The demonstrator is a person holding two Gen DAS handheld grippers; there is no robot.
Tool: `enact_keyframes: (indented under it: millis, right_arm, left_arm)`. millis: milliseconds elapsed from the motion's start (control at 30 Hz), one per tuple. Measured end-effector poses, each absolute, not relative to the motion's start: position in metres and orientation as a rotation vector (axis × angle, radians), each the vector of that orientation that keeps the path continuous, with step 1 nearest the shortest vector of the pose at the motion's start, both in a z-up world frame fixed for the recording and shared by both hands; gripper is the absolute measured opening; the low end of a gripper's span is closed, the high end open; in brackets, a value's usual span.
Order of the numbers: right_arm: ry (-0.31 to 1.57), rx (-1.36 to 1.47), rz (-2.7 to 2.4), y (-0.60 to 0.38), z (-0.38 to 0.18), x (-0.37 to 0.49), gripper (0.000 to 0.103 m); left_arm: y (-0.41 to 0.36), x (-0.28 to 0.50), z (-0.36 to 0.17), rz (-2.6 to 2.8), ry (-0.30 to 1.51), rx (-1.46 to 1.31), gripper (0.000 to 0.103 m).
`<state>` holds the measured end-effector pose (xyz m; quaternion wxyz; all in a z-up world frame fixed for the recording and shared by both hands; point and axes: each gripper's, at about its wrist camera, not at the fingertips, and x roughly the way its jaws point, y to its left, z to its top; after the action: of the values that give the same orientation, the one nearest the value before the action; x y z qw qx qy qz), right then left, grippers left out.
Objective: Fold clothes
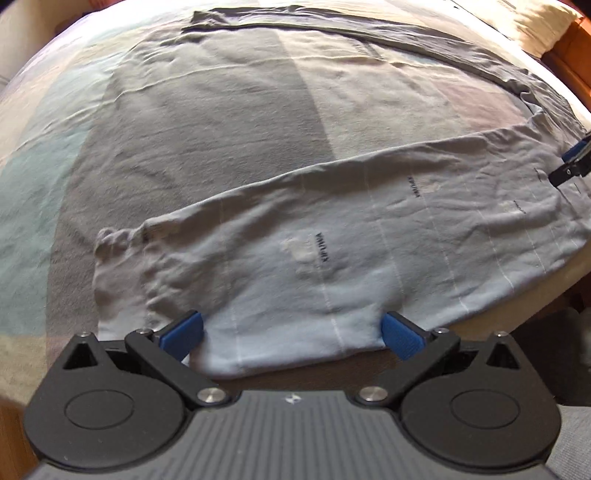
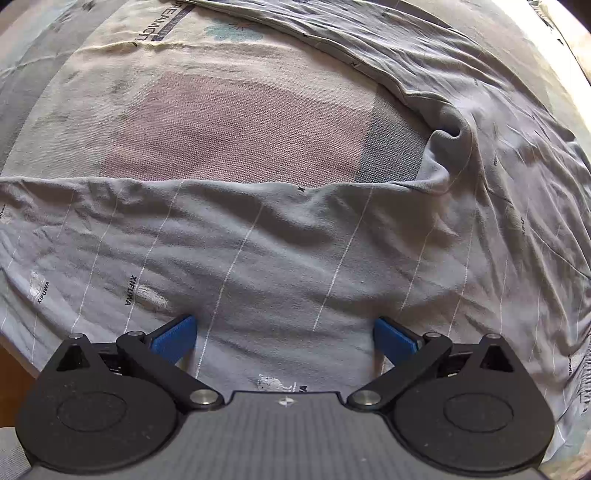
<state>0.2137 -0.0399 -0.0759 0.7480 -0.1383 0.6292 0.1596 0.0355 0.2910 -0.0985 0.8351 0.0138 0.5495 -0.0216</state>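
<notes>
Grey pyjama trousers (image 1: 332,251) with thin white lines and small "XIFUWA" prints lie spread on the bed. One leg runs along the near edge, its cuffed end (image 1: 118,266) to the left; the other leg (image 1: 332,29) stretches across the far side. My left gripper (image 1: 291,332) is open, its blue pads either side of the near leg's hem. In the right wrist view the same trousers (image 2: 295,251) fill the foreground, and their crotch bunches up (image 2: 450,147) at the right. My right gripper (image 2: 284,338) is open over the cloth, and its tip (image 1: 570,166) also shows at the left view's right edge.
A patchwork bed cover (image 1: 221,129) in grey, teal and pink squares (image 2: 240,122) lies under the trousers. A cream pillow (image 1: 535,22) sits at the far right by an orange-brown bed frame. The bed's near edge drops off at the right (image 1: 554,295).
</notes>
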Motion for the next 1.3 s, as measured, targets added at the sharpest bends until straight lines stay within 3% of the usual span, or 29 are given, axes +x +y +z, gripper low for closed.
enact_keyframes:
  millis: [100, 300, 500, 900, 1133, 1300]
  right_arm:
    - [1.369, -0.300, 0.347, -0.040, -0.074, 0.214, 0.103]
    - [1.349, -0.292, 0.347, -0.039, -0.070, 0.214, 0.103]
    - [1.330, -0.287, 0.347, -0.039, -0.066, 0.214, 0.103]
    - [1.292, -0.276, 0.359, -0.039, -0.058, 0.217, 0.103]
    - [1.272, -0.277, 0.364, -0.053, -0.064, 0.174, 0.103]
    - [1.208, -0.274, 0.357, -0.053, -0.067, 0.204, 0.103]
  left_arm:
    - [0.302, 0.035, -0.093, -0.010, 1.207, 0.031, 0.101]
    - [0.268, 0.066, -0.069, -0.129, 1.085, -0.015, 0.101]
    - [0.222, 0.112, -0.084, -0.316, 1.036, -0.094, 0.101]
    - [0.262, 0.098, -0.095, -0.183, 1.142, 0.013, 0.102]
    - [0.276, 0.094, -0.085, -0.053, 1.177, 0.013, 0.102]
    - [0.246, 0.095, -0.073, -0.119, 1.160, 0.043, 0.102]
